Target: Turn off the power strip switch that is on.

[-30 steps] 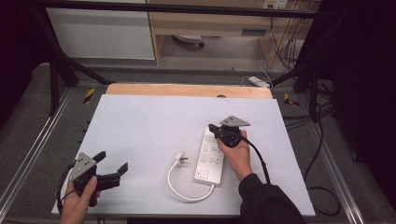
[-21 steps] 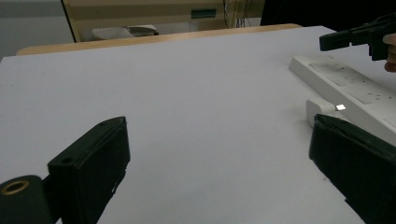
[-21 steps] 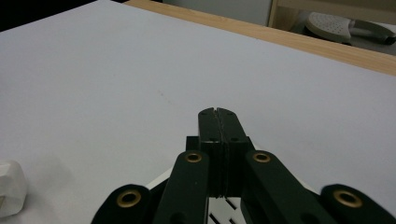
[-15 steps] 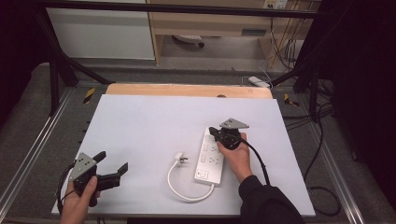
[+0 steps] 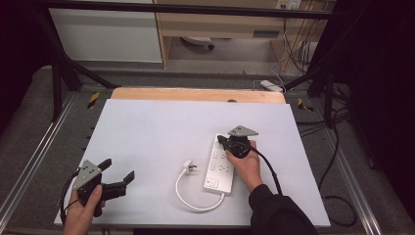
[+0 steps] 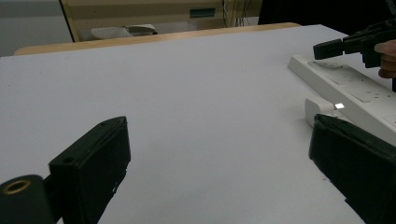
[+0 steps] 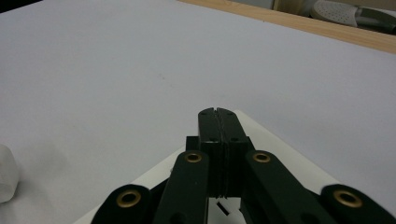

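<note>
Now the right claw (image 5: 226,142), jaws pressed together and empty, sits over the far end of the power strip (image 5: 220,169) on the table (image 5: 147,132), slightly farther along it than a second ago, probably to press its switch. Left claw (image 5: 119,172) waits wide open near the table's left corner, unmoved.

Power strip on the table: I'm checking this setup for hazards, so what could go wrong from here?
The right gripper, jaws shut, sits over the power strip's far end; pressing there might slide the strip, since nothing holds it. The left gripper is open and far away. The looped cord and plug could snag.
</note>
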Demonstrator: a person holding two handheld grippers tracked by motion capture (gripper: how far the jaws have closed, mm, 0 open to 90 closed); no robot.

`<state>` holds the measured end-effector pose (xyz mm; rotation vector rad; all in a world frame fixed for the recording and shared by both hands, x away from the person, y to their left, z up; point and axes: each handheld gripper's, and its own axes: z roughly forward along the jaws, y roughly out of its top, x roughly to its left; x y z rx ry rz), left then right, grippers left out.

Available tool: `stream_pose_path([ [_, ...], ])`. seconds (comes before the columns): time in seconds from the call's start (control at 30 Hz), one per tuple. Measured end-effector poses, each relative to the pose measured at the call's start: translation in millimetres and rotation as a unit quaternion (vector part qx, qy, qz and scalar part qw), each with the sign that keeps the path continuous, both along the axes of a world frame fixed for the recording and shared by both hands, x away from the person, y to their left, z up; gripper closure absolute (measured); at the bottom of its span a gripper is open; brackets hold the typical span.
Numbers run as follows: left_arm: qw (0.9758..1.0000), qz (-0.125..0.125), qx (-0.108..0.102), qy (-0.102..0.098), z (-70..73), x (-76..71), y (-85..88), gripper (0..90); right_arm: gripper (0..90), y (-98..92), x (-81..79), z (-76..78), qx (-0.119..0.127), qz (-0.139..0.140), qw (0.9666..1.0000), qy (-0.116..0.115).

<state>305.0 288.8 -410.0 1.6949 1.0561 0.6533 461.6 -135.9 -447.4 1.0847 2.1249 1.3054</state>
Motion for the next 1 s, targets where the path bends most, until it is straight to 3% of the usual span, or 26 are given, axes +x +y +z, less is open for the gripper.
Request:
stream_pose_path([
  [1.0,1.0,0.001,-0.001,0.0,0.2,-0.2,0.0,5.4,90.0,4.3,0.6,-5.9,0.0,-0.001,1.0,0.001],
])
